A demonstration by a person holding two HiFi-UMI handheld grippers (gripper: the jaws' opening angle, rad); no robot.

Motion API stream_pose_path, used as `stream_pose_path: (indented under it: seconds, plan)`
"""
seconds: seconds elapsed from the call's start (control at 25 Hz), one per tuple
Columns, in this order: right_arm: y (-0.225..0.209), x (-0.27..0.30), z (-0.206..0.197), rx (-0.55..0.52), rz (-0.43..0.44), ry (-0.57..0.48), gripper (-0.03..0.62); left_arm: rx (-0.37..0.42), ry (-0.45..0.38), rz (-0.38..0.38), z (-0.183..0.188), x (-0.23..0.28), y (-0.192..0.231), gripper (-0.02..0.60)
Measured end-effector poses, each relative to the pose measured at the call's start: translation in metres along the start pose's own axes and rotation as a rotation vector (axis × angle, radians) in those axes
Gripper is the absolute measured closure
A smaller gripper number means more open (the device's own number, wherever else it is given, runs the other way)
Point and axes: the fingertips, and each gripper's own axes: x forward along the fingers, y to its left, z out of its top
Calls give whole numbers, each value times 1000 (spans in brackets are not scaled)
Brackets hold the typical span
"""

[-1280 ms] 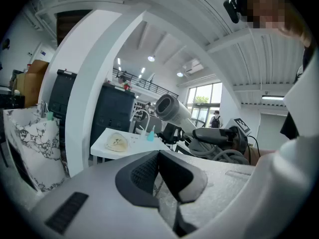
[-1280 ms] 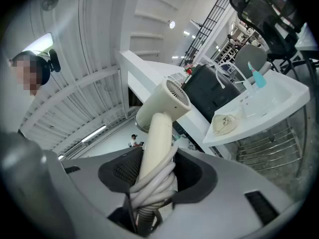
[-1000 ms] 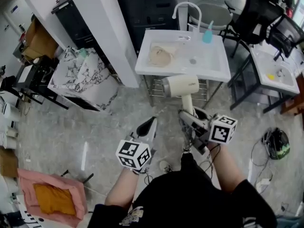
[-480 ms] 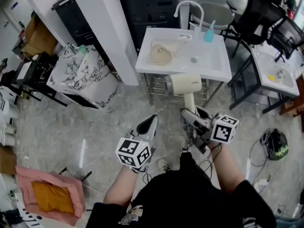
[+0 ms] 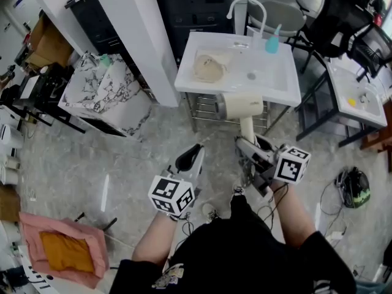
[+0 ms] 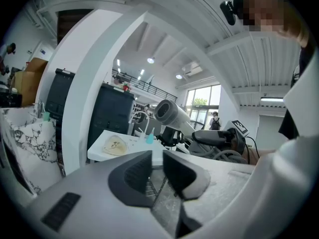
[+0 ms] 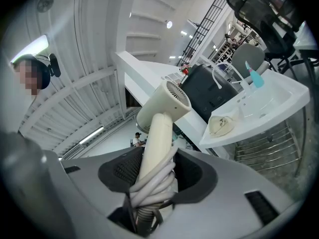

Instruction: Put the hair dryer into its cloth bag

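A cream hair dryer is held up by its handle, nozzle pointing left, in front of the white sink. My right gripper is shut on the handle, where the cord is wound round it. The dryer's head stands above the right gripper. A beige cloth bag lies crumpled in the sink basin, also seen as the bag and bag. My left gripper hovers left of the dryer. This left gripper is shut, its jaws eased apart a hair, nothing between them.
A tap and a blue bottle stand at the sink's back. A white pillar and a marble-patterned box are at the left. Black chairs and a white table are at the right. A pink bag lies bottom left.
Only the head view has shifted slightly. Both grippers and the hair dryer stay where they were.
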Motion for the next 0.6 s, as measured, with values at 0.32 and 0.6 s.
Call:
stream_pose_path:
  seconds: [0.32, 0.6]
  plan:
    - [-21, 2, 16, 8, -6, 3, 398, 29, 8, 4, 2, 23, 2, 379]
    - [-41, 4, 36, 14, 9, 14, 398, 28, 6, 26, 9, 48, 6, 377]
